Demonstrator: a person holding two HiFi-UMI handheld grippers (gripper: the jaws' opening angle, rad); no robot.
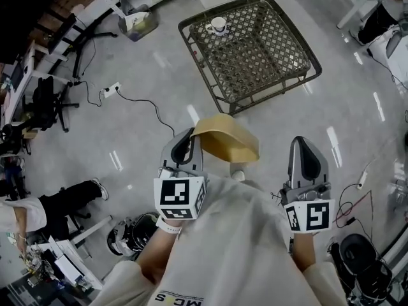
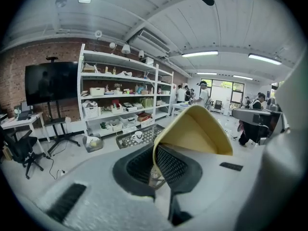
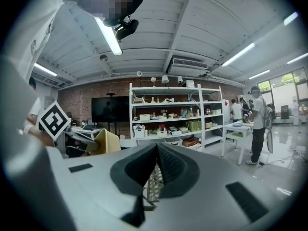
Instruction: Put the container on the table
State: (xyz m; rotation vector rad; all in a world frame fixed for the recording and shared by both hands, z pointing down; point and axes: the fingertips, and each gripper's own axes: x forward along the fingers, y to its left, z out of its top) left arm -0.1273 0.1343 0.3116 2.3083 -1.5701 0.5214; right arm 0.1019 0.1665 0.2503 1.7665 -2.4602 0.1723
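Observation:
A tan, bowl-like container (image 1: 226,139) is held over the grey floor, its rim pinched in my left gripper (image 1: 191,137). In the left gripper view the container (image 2: 195,131) stands up from the shut jaws of that gripper (image 2: 156,152). The table (image 1: 280,75) is a low lattice-topped frame farther ahead, with a white mug (image 1: 218,25) on its far corner; it also shows small beyond the left jaws as the table (image 2: 126,139). My right gripper (image 1: 305,145) hangs beside the container, shut and empty. The right gripper (image 3: 156,150) sees the container (image 3: 107,141) at its left.
A power strip (image 1: 111,90) with a black cable lies on the floor to the left. Office chairs (image 1: 48,101) and shelving stand at the far left. White shelves (image 2: 120,105) line the brick wall, and people (image 3: 257,124) stand near a white table at the right.

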